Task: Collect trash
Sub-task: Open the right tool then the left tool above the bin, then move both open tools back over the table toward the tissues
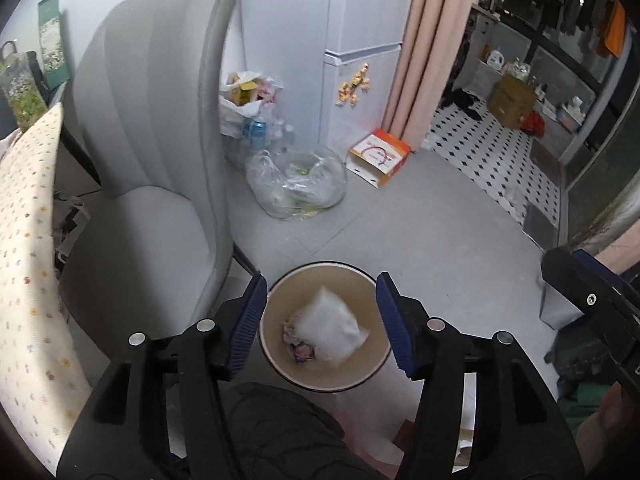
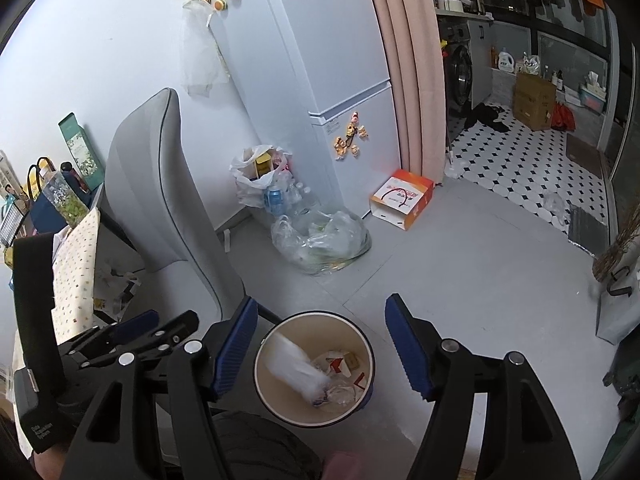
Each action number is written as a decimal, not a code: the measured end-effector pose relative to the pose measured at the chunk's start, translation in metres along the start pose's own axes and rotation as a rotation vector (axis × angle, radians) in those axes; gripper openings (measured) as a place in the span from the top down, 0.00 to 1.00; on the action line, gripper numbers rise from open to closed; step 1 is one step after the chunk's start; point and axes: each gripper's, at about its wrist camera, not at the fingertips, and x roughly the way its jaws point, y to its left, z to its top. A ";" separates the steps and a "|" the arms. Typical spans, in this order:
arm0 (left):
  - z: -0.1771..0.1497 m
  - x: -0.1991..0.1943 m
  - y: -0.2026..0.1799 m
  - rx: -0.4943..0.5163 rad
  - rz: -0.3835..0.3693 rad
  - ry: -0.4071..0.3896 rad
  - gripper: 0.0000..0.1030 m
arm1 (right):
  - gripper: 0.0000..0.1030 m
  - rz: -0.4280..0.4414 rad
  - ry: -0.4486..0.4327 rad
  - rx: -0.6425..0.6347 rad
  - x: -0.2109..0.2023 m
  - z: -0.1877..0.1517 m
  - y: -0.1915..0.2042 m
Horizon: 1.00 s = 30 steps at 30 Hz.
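Both grippers hover above the round cream waste bin [image 1: 325, 326], which stands on the grey floor at the lower centre of each view, just beside the foot of the grey upholstered chair [image 1: 152, 168]. The left gripper [image 1: 322, 320] has its blue-padded jaws spread apart with nothing between them; the right gripper [image 2: 320, 354] is likewise released and empty. A white plastic packet [image 1: 334, 332] appears blurred inside the bin opening, over crumpled wrappers [image 2: 340, 376] on the bin floor, so it is judged to be dropping in or only just landed; whether it has settled cannot be told. Risks from this position: the packet is light and bulky, and if it lodges on the rim it may tip out onto the floor. The bin is light and unsecured, so a descending finger that clips the rim is likely to tilt or push it towards the chair leg. The two grippers sit near each other, the left one showing at the lower left of the right wrist view, so a careless retreat may knock them together. Remaining loose rubbish is visible: a clear plastic bag [image 2: 320, 240] at mid-frame beside the fridge, an orange and white carton [image 2: 402, 198] to its right, and paper scraps [image 2: 116, 284] under the chair at left. The clear bag is slippery and floppy; a shallow pinch may shed it in transit.
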 end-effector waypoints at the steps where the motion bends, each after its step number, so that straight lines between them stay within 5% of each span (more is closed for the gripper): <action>1: -0.001 -0.002 0.004 -0.004 0.008 -0.004 0.41 | 0.36 0.002 -0.001 -0.004 -0.001 0.000 0.002; 8: 0.000 -0.048 0.048 -0.066 0.133 -0.116 0.11 | 0.15 0.046 -0.041 -0.073 -0.017 0.002 0.037; 30: -0.071 -0.165 0.243 -0.443 0.376 -0.256 0.08 | 0.08 0.273 -0.045 -0.375 -0.050 -0.031 0.243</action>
